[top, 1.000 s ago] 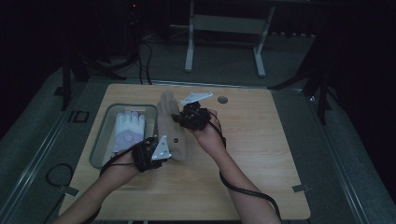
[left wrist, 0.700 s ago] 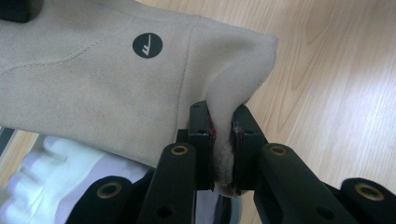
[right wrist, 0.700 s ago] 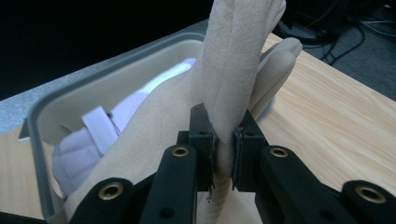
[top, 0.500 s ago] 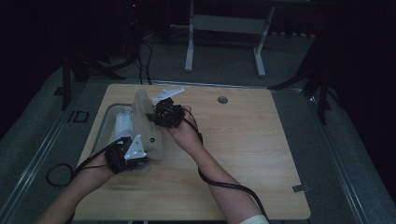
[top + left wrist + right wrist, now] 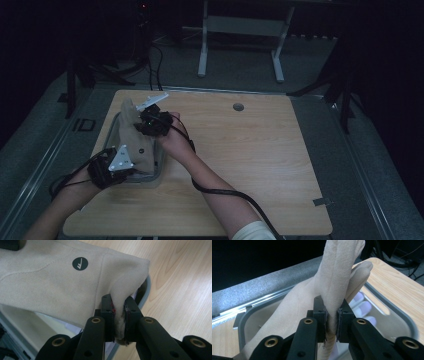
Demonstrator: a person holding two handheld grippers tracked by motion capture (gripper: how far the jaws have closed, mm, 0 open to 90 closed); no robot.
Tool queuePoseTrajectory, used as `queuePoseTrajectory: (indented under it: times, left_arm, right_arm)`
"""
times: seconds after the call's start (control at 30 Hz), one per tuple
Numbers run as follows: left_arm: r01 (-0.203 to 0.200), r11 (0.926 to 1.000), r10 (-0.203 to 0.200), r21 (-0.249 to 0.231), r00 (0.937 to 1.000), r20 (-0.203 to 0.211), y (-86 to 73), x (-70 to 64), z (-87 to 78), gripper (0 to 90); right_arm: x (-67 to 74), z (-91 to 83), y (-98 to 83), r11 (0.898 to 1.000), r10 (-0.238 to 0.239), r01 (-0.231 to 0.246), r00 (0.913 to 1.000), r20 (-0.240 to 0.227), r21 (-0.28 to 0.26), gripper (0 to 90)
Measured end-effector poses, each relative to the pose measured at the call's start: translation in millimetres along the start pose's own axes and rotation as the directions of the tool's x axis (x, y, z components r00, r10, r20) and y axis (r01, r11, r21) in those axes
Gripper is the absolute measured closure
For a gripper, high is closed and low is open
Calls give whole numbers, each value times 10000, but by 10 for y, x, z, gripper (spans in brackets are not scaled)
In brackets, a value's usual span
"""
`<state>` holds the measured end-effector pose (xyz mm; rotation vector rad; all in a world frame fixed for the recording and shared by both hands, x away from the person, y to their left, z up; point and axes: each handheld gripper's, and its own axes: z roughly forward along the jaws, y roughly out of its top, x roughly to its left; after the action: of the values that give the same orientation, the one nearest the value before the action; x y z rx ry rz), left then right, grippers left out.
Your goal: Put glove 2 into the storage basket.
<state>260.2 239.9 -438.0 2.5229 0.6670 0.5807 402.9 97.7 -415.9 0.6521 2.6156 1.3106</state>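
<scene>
A beige fleece cloth (image 5: 134, 142) hangs stretched between both grippers above a clear grey-rimmed tray (image 5: 159, 167) at the table's left. My left gripper (image 5: 129, 168) is shut on the cloth's near end; in the left gripper view the pads (image 5: 110, 312) pinch a fold of the cloth (image 5: 50, 285), which bears a round black logo (image 5: 80, 263). My right gripper (image 5: 142, 122) is shut on the far end, and the cloth (image 5: 337, 277) rises upright between its jaws (image 5: 331, 317). White glove fingers (image 5: 364, 306) lie in the tray (image 5: 402, 320) below.
The wooden table (image 5: 260, 150) has a round cable hole (image 5: 238, 107) near its far edge. A cable (image 5: 225, 192) trails along the right forearm. A white desk frame (image 5: 240, 30) stands on the floor beyond the table.
Both hands have carried the cloth leftward, from near the table's middle to above the tray. Both grips have held throughout.
</scene>
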Motion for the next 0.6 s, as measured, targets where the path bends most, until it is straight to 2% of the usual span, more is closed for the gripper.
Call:
queuePoseTrajectory:
  times: [0.07, 0.13, 0.2, 0.23, 0.37, 0.6]
  left_arm:
    - [159, 9999, -159, 6, 9998, 84, -34, 20, 37, 815]
    - [434, 9990, -432, -79, 9985, 334, -60, 34, 80, 815]
    - [272, 9995, -274, 161, 9995, 169, -74, 14, 138, 815]
    - [272, 9994, -278, 220, 9993, 246, -78, 9, 159, 815]
    - [459, 9987, -466, 206, 9983, 363, -99, 12, 228, 814]
    - [784, 9968, -791, 145, 9949, 624, -117, 61, 315, 812]
  right_arm:
    - [-6, 85, -9, 10000, 48, -47, 10000, -54, 51, 812]
    - [-31, 174, -44, 9996, 206, -204, 9998, -85, 187, 812]
    - [-51, 256, -88, 9989, 246, -244, 9997, -41, 404, 811]
    - [-68, 308, -120, 9981, 291, -292, 9996, 11, 550, 811]
    - [-128, 453, -230, 9934, 384, -392, 9992, 99, 1074, 808]
    - [-227, 558, -318, 9873, 652, -673, 9977, 192, 1442, 779]
